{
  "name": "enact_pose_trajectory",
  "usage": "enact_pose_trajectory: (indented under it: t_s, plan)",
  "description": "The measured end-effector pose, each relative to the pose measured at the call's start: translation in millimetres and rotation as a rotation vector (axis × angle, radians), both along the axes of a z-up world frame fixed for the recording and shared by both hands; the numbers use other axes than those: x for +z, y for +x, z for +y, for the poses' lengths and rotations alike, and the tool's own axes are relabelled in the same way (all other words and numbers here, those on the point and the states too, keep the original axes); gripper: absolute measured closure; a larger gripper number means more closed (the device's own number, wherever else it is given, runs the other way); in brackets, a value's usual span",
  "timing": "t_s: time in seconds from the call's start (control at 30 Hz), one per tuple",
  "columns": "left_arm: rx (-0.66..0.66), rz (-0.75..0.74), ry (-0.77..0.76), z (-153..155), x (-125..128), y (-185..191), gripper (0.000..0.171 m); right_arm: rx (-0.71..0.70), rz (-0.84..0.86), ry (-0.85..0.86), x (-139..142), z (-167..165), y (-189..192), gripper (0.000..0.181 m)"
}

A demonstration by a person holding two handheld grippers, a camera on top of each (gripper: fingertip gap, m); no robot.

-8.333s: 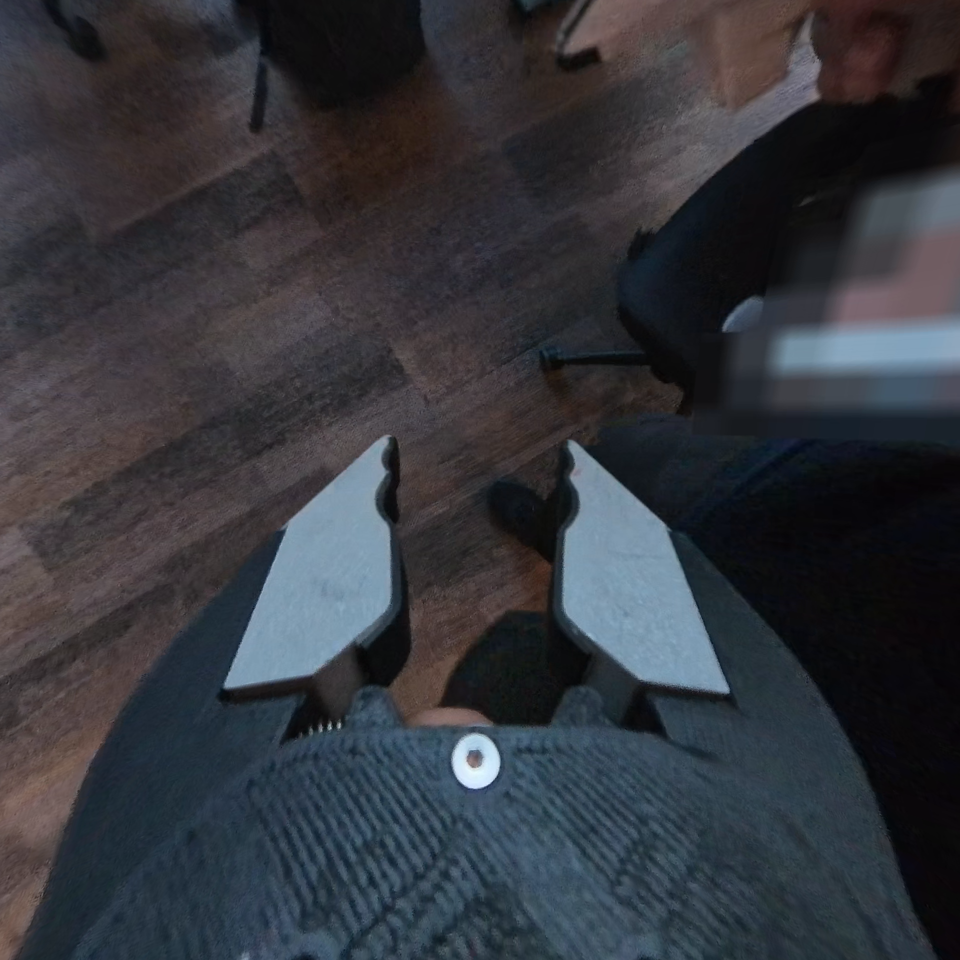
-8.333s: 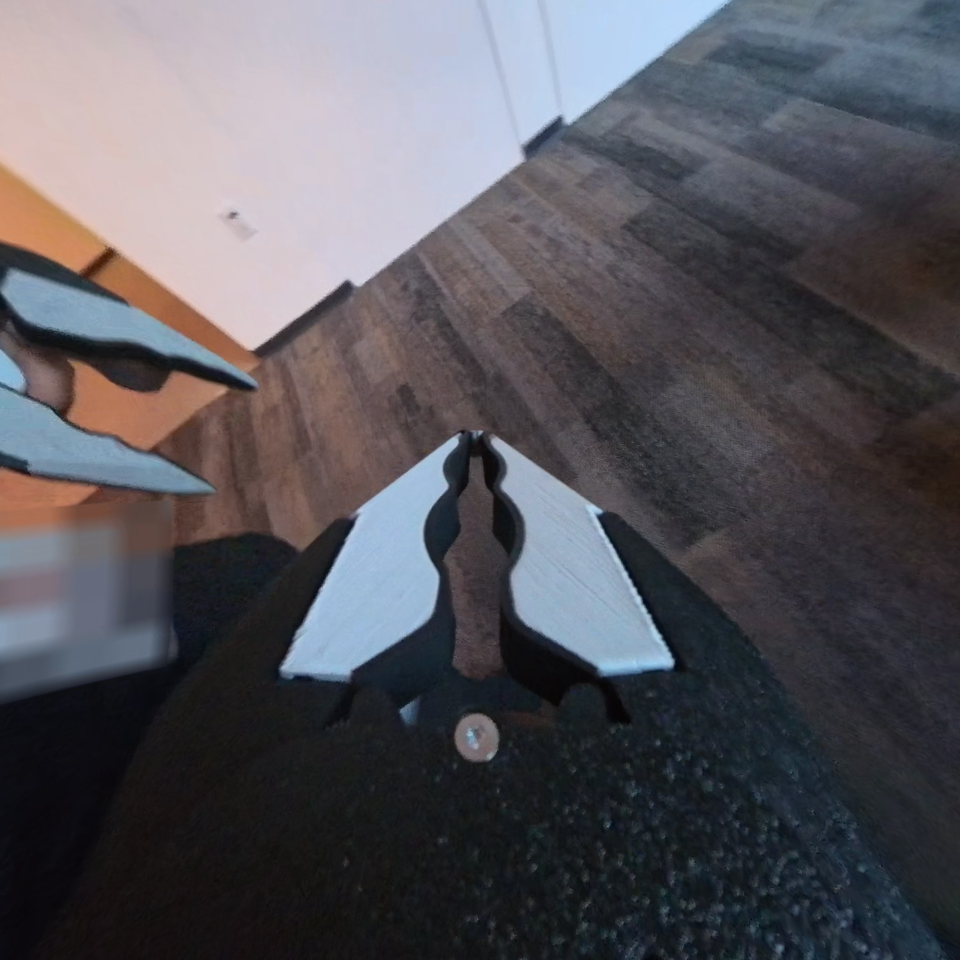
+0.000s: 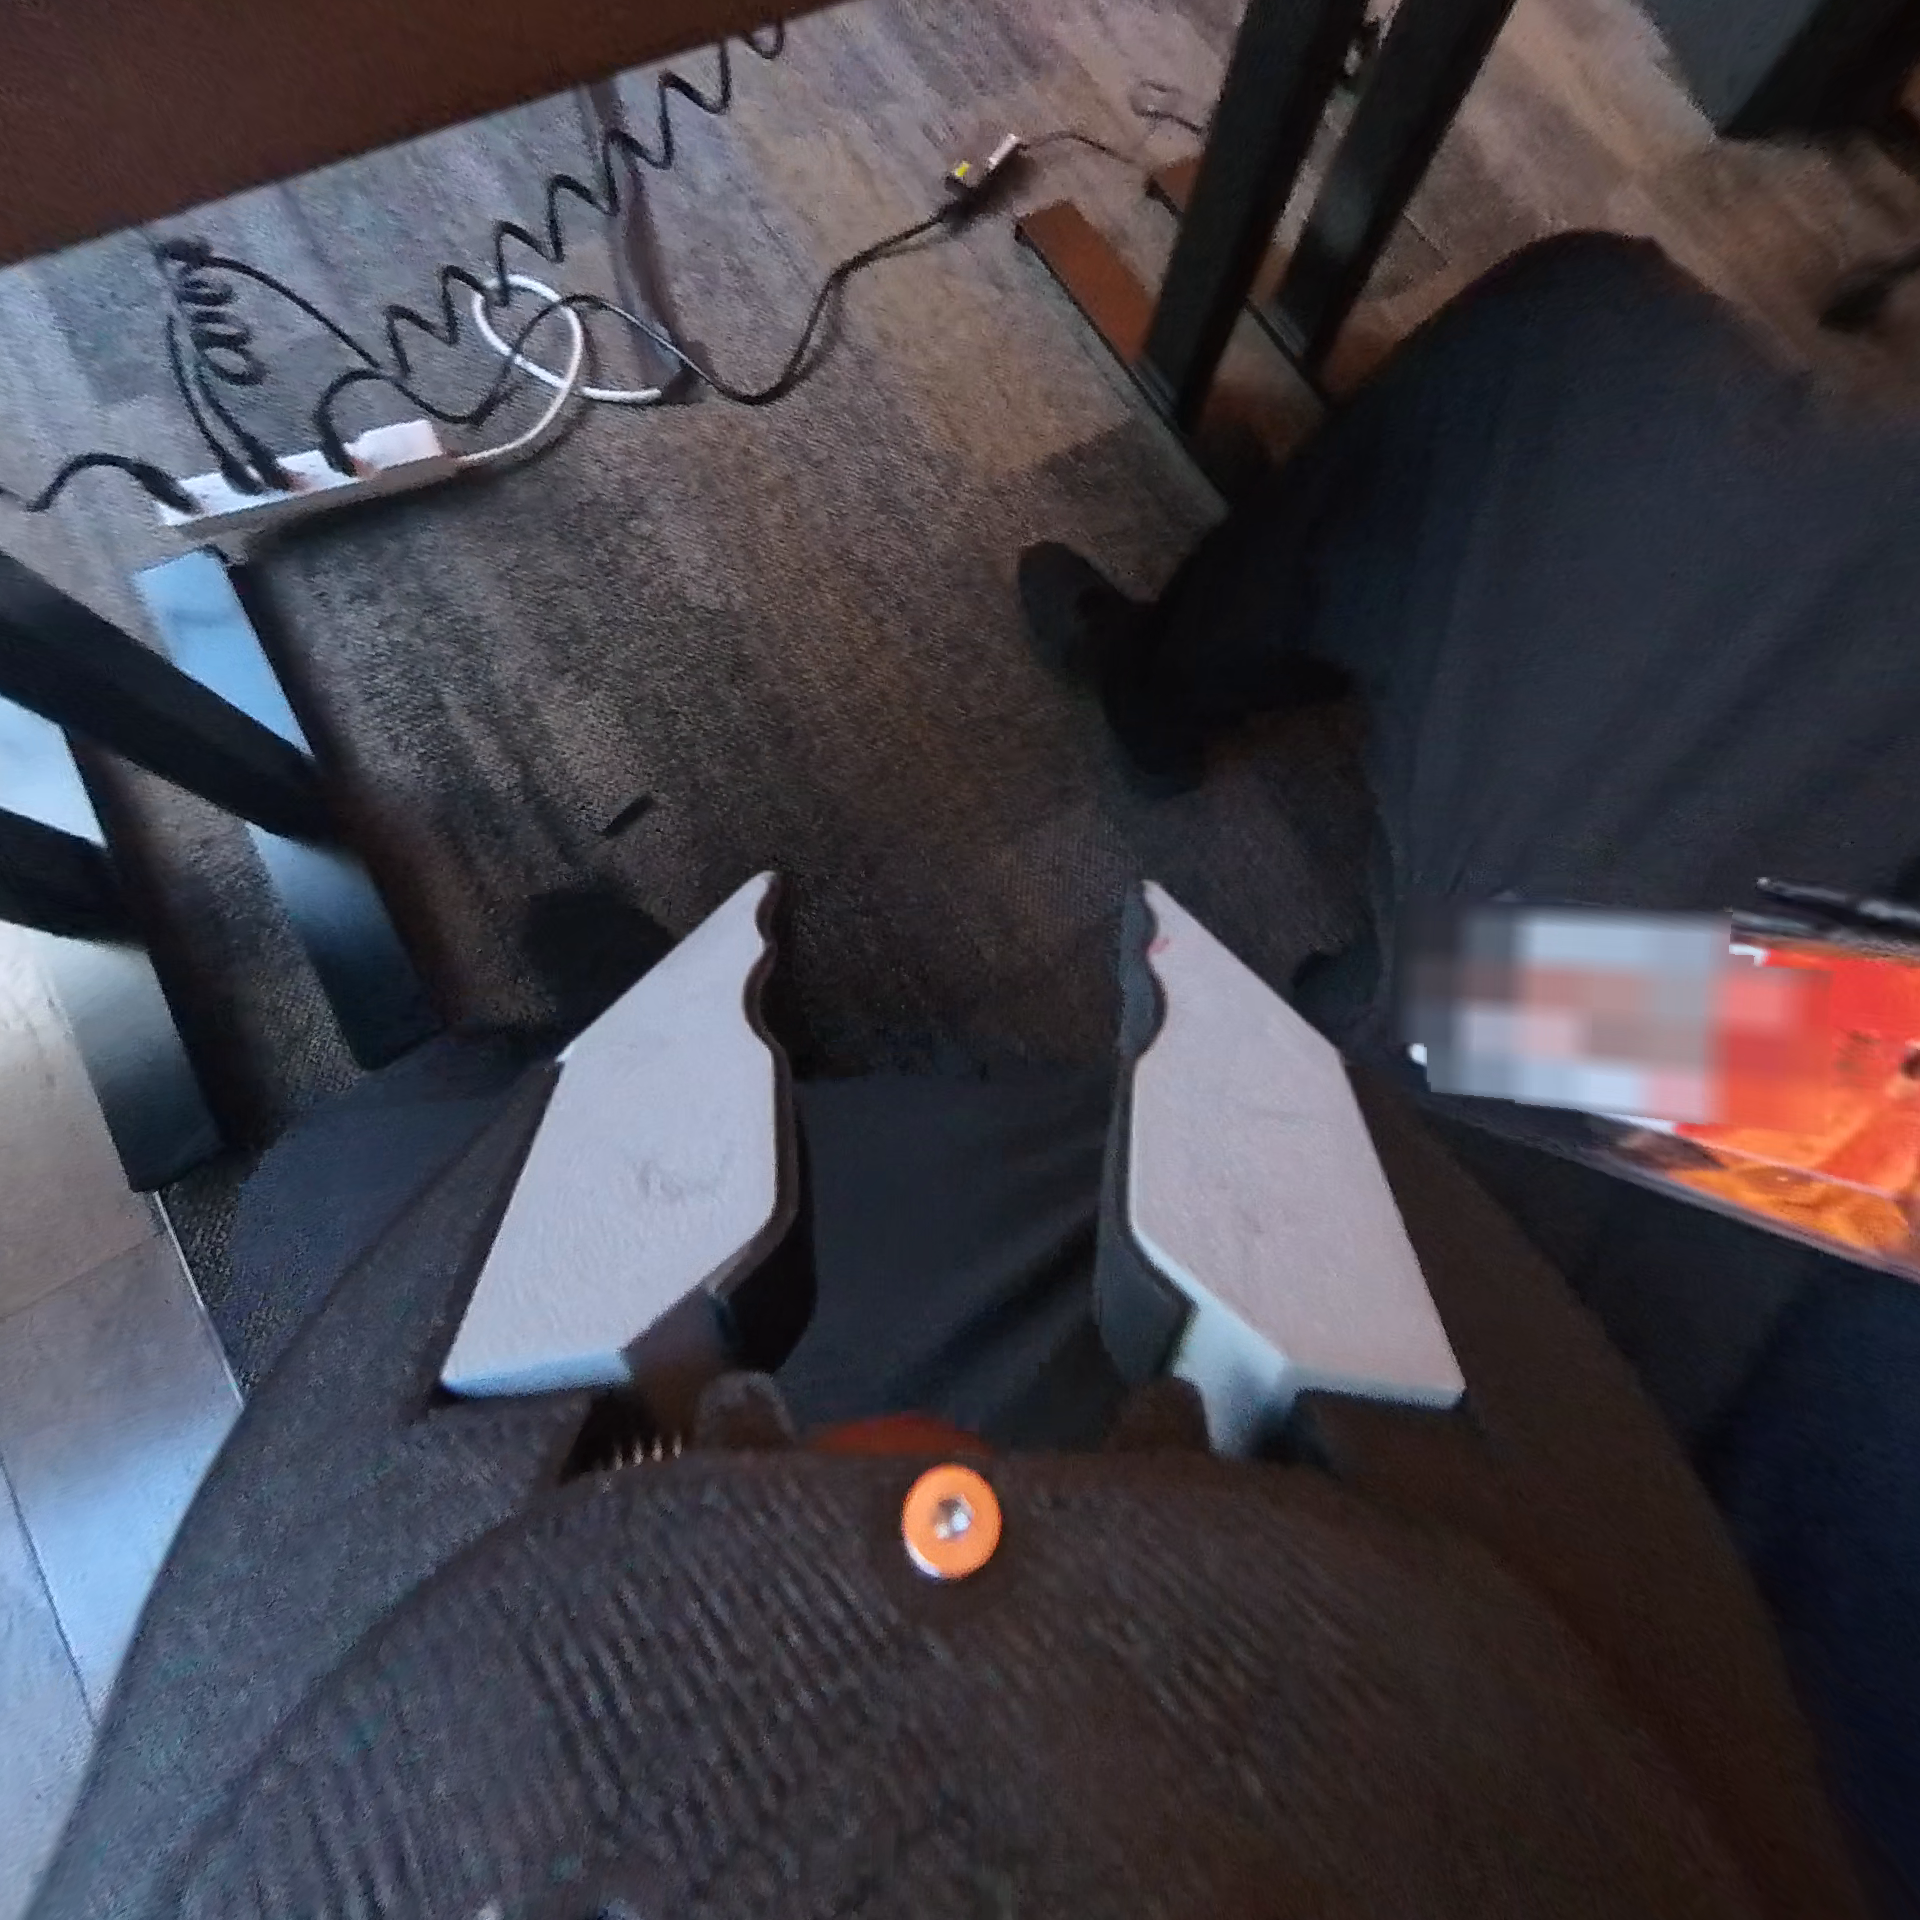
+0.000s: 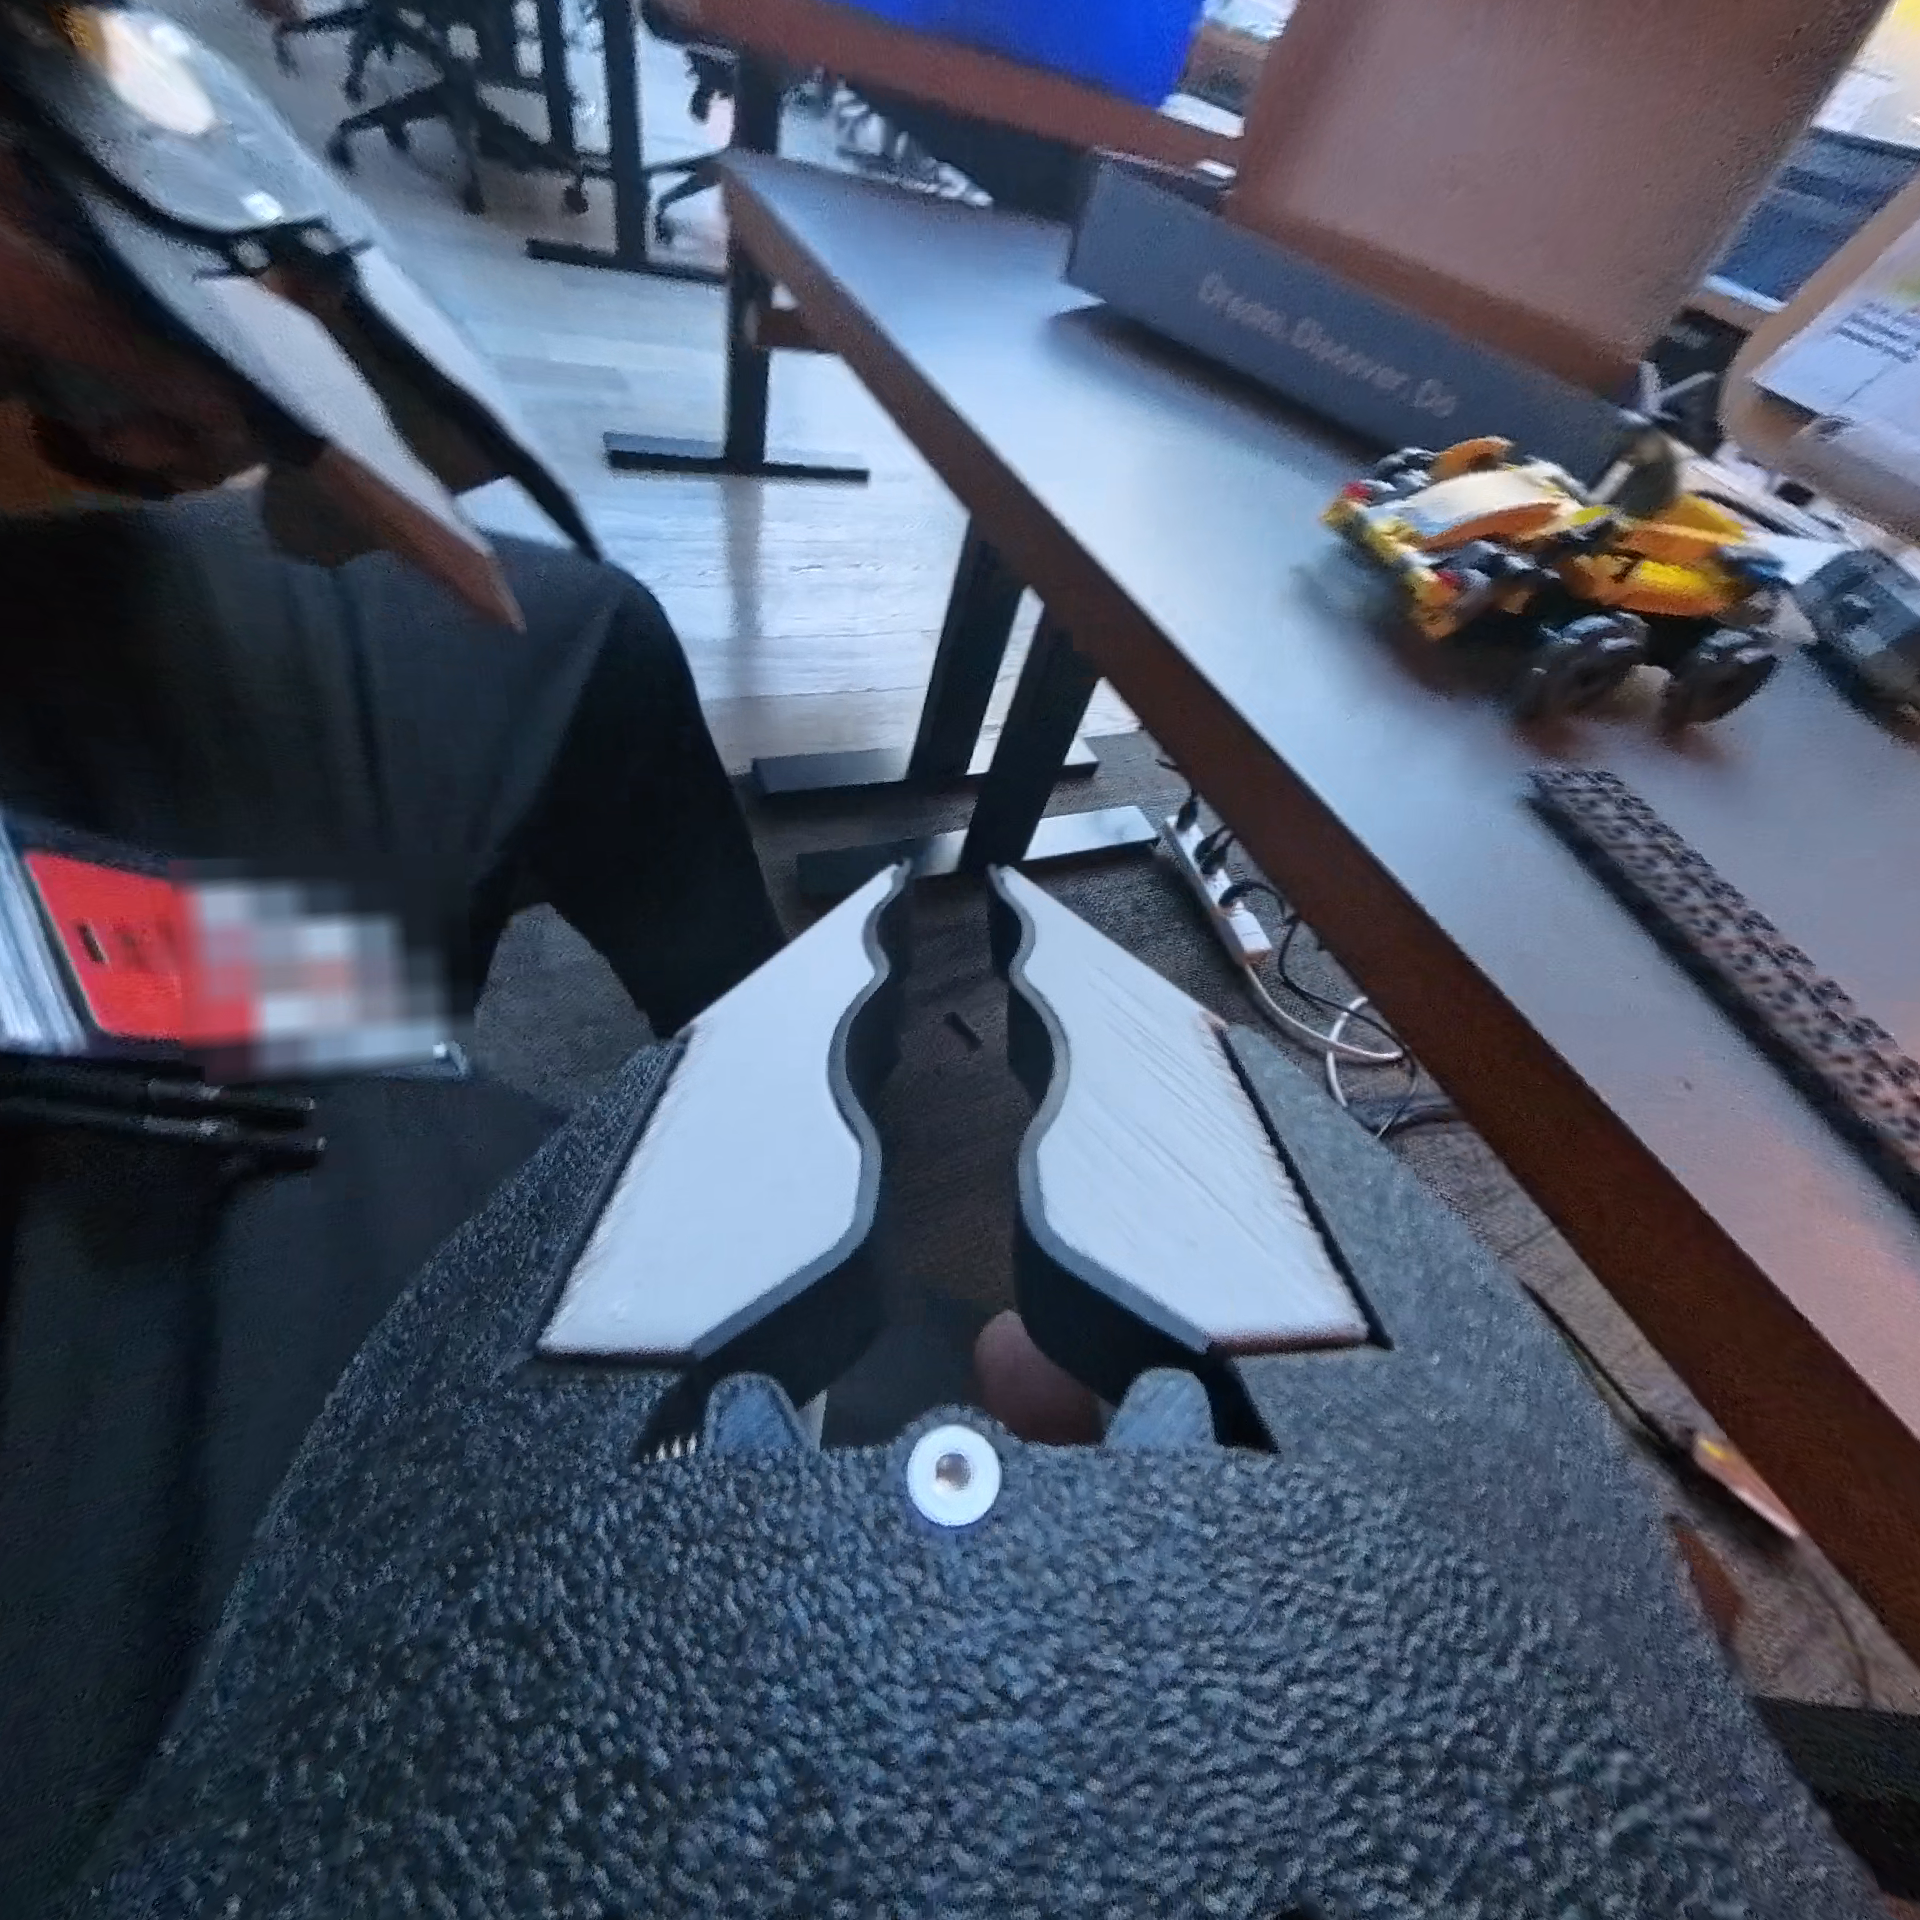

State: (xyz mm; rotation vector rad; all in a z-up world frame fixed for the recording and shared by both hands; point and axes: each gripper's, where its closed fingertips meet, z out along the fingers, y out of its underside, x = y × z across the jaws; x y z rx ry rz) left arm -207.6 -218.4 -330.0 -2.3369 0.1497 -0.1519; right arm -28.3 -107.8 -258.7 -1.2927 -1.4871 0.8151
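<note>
My left gripper (image 3: 958,891) is open and empty. It points down at grey carpet under a desk, above a person's dark-trousered legs (image 3: 1579,644). My right gripper (image 4: 951,871) is open by a narrow gap and holds nothing. It points at the floor beside the desk's front edge (image 4: 1299,790). A yellow and orange toy car (image 4: 1538,582) stands on the desk to its right, apart from it. The left gripper's fingers (image 4: 312,374) show at the upper left of the right wrist view. A red booklet (image 4: 104,956) lies on the person's lap and also shows in the left wrist view (image 3: 1829,1101).
A power strip (image 3: 312,478) with black and white cables lies on the carpet; it also shows in the right wrist view (image 4: 1226,904). Black desk legs (image 3: 1247,239) stand close by. A long dark studded strip (image 4: 1714,966) and a grey box (image 4: 1299,301) are on the desk. Black rods (image 4: 156,1122) lie by the booklet. My right fingertips sit around 25 centimeters from my left ones.
Both views have swung from bare wood-pattern floor to the desk, carpet and cables. The right gripper, shut before, now shows a narrow gap. The left gripper stays open.
</note>
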Motion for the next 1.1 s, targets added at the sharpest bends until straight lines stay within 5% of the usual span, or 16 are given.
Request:
enact_pose_trajectory:
  t_s: [0.17, 0.37, 0.5, 0.6, 0.67, 0.83, 0.97, 1.1]
  plan:
    - [-0.164, 0.165, 0.057, 24.6, -6.1, -18.0, 0.110, 0.143, -0.089, 0.008, -23.1, -37.7, -23.9, 0.160]
    - [-0.093, 0.240, -0.003, 19.1, -33.3, -78.0, 0.110, 0.414, -0.345, 0.101, -96.0, -58.6, -100.6, 0.153]
    - [-0.125, 0.390, 0.044, 22.1, -40.1, -129.9, 0.100, 0.550, -0.606, 0.117, -203.0, -44.6, -200.2, 0.147]
    - [0.051, 0.400, 0.162, 25.8, -52.9, -187.5, 0.114, 0.551, -0.805, 0.135, -314.6, -11.4, -267.0, 0.142]
    - [0.141, 0.256, 0.081, 17.0, -86.3, -211.9, 0.111, 0.496, -0.882, 0.093, -386.5, 16.4, -306.2, 0.143]
    - [0.382, 0.305, -0.205, -45.7, -140.5, -286.0, 0.112, 0.332, -0.975, 0.100, -531.9, 97.2, -384.7, 0.155]
    - [0.469, 0.181, -0.237, -77.5, -155.9, -302.1, 0.116, 0.261, -1.089, 0.158, -601.0, 147.8, -413.5, 0.158]
    - [0.496, 0.169, -0.318, -117.6, -180.8, -318.5, 0.121, 0.184, -1.164, 0.217, -638.0, 177.6, -423.3, 0.164]
